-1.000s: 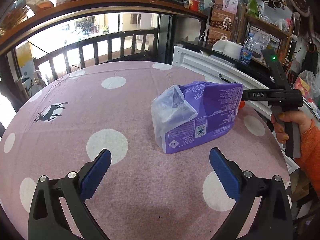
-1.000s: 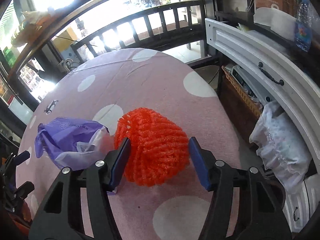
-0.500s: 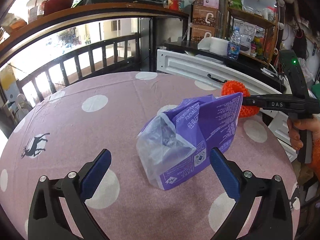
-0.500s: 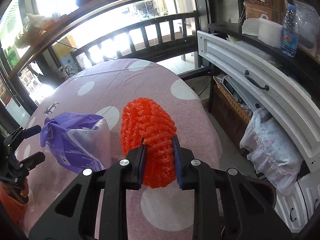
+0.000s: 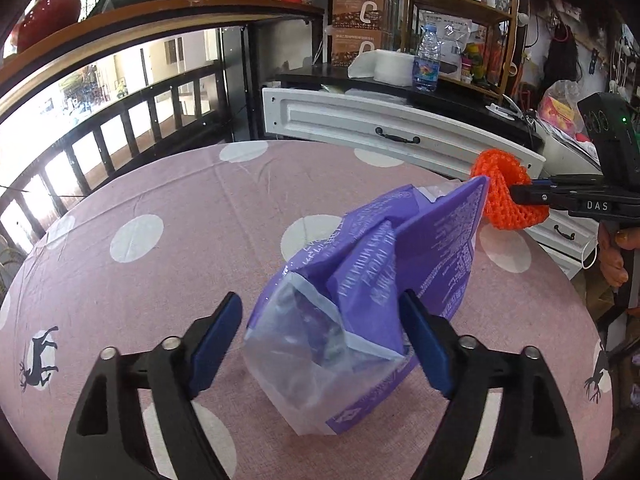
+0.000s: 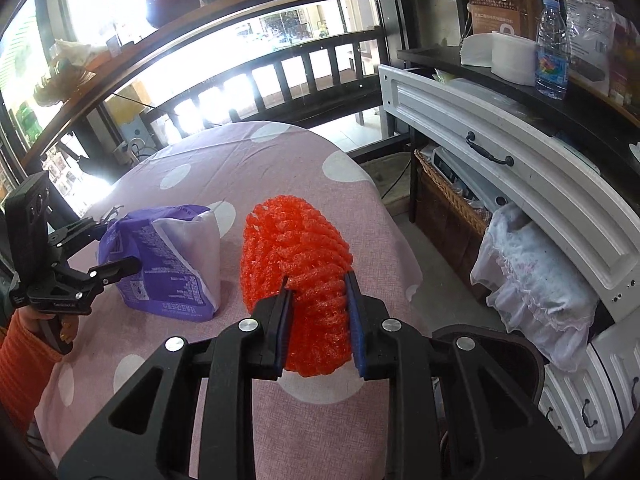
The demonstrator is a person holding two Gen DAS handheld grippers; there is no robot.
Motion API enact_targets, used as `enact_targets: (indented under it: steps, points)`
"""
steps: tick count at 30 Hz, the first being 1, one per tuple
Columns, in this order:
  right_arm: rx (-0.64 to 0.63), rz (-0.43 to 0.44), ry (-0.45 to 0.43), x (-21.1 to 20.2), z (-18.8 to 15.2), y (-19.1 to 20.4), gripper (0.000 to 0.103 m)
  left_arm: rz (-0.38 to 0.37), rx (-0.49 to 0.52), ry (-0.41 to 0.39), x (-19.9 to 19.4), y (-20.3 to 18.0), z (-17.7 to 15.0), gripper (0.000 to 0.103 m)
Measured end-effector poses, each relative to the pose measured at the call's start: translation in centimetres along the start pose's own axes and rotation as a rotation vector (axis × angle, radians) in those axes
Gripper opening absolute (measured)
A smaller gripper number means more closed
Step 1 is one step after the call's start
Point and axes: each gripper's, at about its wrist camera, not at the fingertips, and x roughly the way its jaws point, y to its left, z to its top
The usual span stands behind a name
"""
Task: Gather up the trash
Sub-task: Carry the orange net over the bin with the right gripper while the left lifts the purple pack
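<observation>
A crumpled purple plastic bag [image 5: 400, 248] with a clear end lies on the pink dotted tablecloth [image 5: 160, 200]. My left gripper [image 5: 320, 340] straddles its near end and its jaws are closing. The right pad [image 5: 424, 344] is against the bag and the left pad [image 5: 216, 340] stands a little off it. My right gripper [image 6: 318, 292] is shut on an orange foam net [image 6: 296, 248], which it holds just above the table's right edge. In the left wrist view the net [image 5: 500, 196] shows behind the bag's far corner. The right wrist view has the bag [image 6: 160, 264] at the left, with the left gripper [image 6: 114, 246] around it.
A white drawer cabinet [image 6: 520, 168] runs along the right of the table, with a wicker basket [image 6: 448, 200] and a white lacy cloth [image 6: 532, 272] below it. A dark rounded object [image 6: 500, 348] sits low at the right. A dark railing [image 5: 120, 132] stands beyond the far edge.
My left gripper came forward over the bag and its jaws narrowed around it. My right gripper shut on the orange net and raised it off the cloth.
</observation>
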Motion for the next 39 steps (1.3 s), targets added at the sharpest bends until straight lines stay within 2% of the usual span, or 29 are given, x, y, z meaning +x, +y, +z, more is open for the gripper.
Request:
enact_targets:
  steps: [2, 8, 11, 23, 26, 33, 39]
  points:
    - [0.002, -0.003, -0.001, -0.1, -0.3, 0.0, 0.025, -0.034, -0.013, -0.009, -0.2, -0.4, -0.5, 0.06]
    - [0.043, 0.013, -0.013, -0.7, -1.4, -0.3, 0.025, -0.024, -0.031, -0.058, -1.9, -2.3, -2.2, 0.053]
    - [0.04, -0.008, -0.039, -1.4, -2.0, -0.2, 0.025, -0.012, -0.064, -0.09, -3.3, -2.8, -2.8, 0.05]
    - [0.086, -0.001, -0.121, -5.7, -6.4, 0.0, 0.025, 0.021, -0.164, -0.174, -9.0, -5.9, -6.1, 0.049]
    - [0.085, -0.015, -0.138, -7.1, -8.0, 0.0, 0.025, 0.065, -0.175, -0.196, -10.0, -7.3, -7.3, 0.049]
    - [0.118, -0.057, -0.17, -10.3, -11.6, -1.4, 0.025, 0.035, -0.215, -0.213, -11.0, -10.2, -7.9, 0.049]
    - [0.176, -0.135, -0.169, -12.0, -14.4, -4.5, 0.025, -0.005, -0.195, -0.244, -11.2, -13.7, -7.3, 0.049]
